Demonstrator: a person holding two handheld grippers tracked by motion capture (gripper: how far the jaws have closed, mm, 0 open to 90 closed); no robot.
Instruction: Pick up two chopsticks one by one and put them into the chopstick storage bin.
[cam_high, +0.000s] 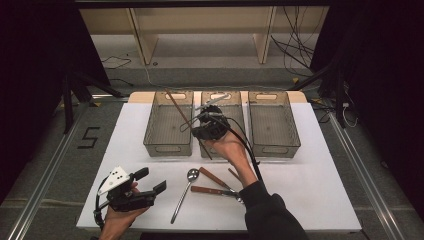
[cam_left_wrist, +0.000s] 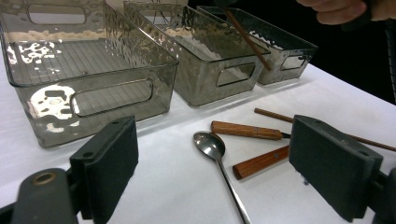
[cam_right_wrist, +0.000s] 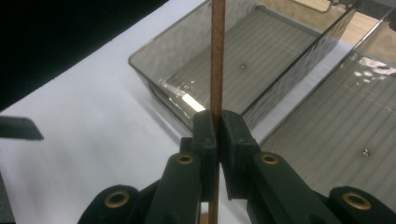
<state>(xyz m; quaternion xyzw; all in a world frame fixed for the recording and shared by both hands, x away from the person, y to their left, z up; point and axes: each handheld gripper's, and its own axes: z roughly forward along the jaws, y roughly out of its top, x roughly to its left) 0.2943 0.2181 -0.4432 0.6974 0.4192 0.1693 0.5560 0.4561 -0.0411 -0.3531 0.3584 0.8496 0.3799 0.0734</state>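
My right gripper (cam_high: 194, 124) hangs over the near part of the middle bin (cam_high: 223, 96), shut on a thin brown chopstick (cam_high: 176, 106). The stick slants up and to the left over the left bin (cam_high: 168, 143). In the right gripper view the chopstick (cam_right_wrist: 217, 56) rises straight from between the pressed pads (cam_right_wrist: 204, 128), with the left bin (cam_right_wrist: 163, 88) beyond it. At the table's front left my left gripper (cam_high: 151, 180) rests open with nothing in it. Past its wide jaws in the left gripper view lie a spoon (cam_left_wrist: 210, 144) and two wooden-handled utensils (cam_left_wrist: 245, 130).
A third smoky bin (cam_high: 274, 147) stands at the right of the row. On the white mat near the front lie the spoon (cam_high: 182, 192), the wooden-handled utensils (cam_high: 212, 176) and a second chopstick (cam_high: 233, 173). The mat's edges drop to a dark floor.
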